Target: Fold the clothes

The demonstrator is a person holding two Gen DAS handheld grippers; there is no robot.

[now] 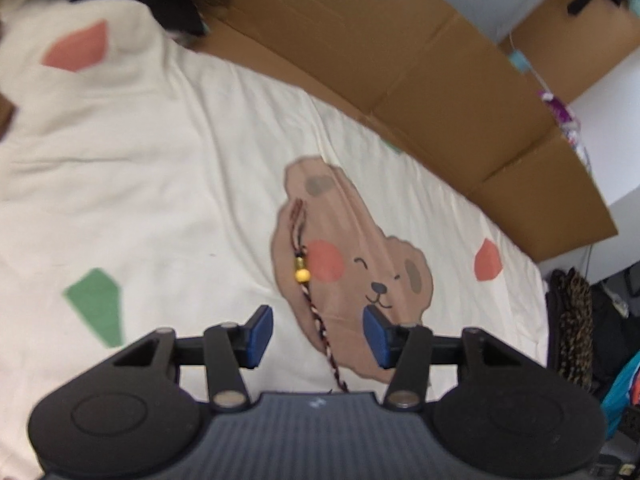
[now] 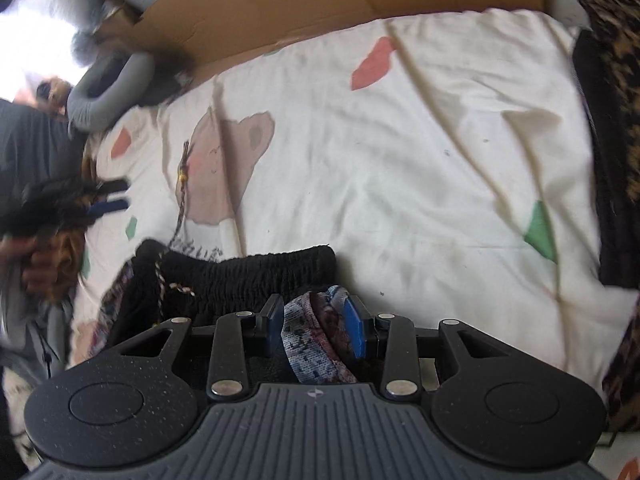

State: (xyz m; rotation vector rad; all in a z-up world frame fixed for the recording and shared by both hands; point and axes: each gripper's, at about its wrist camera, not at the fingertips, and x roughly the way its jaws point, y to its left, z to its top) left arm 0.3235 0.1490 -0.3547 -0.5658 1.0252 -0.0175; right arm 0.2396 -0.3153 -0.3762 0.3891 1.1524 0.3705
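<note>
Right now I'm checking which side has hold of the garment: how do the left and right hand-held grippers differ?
The right hand-held gripper has a bunched fold of the patterned garment between its blue pads; the left hand-held gripper holds nothing, only a braided cord lying below its gap. The left's jaws stand wider than the right's. Both have blue pads and point down over the cream bedspread.

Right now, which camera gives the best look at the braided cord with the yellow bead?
The left wrist view. The braided cord runs up the middle of the picture, across the bear print, with its yellow bead sharp and near. The right wrist view shows the cord small and blurred, trailing from the black waistband.
</note>
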